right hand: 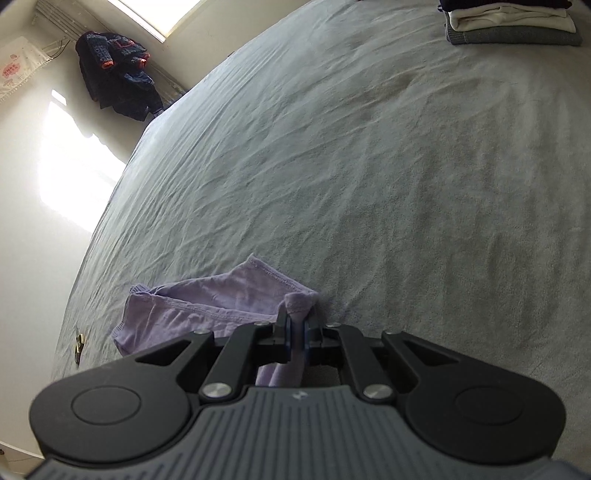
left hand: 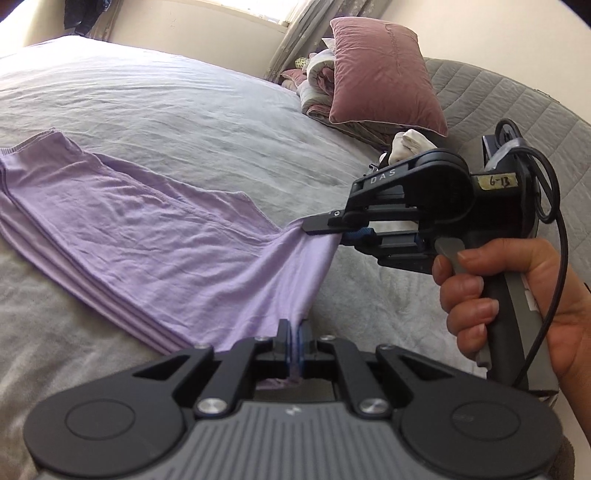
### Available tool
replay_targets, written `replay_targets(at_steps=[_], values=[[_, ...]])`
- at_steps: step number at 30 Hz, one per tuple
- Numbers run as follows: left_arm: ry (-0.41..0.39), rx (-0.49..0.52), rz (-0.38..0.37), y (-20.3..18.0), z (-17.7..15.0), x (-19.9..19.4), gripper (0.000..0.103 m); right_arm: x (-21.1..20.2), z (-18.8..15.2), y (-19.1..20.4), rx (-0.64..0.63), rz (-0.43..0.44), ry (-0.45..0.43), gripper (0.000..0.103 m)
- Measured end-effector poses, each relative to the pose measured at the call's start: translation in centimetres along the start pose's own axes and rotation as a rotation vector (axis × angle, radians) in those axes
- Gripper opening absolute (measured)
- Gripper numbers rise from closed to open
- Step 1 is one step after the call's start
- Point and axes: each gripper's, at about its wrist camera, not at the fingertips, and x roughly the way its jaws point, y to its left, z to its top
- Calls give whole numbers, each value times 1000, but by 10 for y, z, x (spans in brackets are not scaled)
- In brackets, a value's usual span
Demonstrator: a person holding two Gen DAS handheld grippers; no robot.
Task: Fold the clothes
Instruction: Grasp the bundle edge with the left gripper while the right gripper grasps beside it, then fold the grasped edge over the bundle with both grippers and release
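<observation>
I hold the lilac garment with both my tools, and it lies mostly flat on the grey bed sheet, folded lengthwise with several layers stacked along its near edge. My left gripper is closed on the near end of the cloth, and a small piece of fabric shows between its pads. My right gripper is also closed, pinching another corner of the same end, so the cloth between the two tools is lifted a little from the sheet and pulled tight. My right hand squeezes the trigger of the handle. In the right wrist view the pinched corner stands up between the pads (the rest bunches behind it). A pink pillow leans at the headboard, and a pile of folded clothes sits far across the bed.
</observation>
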Motion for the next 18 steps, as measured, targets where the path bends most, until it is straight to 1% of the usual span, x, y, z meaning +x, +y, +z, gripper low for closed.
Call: replay_targets(at_steps=[3,8,14,18], values=[[-14,-49,-27,15,10,-6,3,3,4,13,1,12,9,6],[-45,-143,-45,47,28,-21,3,16,9,49,-40,37,28,6],[-89,-196,-15,90,54,-39,3,44,13,90,-91,50,44,6],[-104,-221,15,115,68,-48,3,66,12,114,-112,57,62,6]])
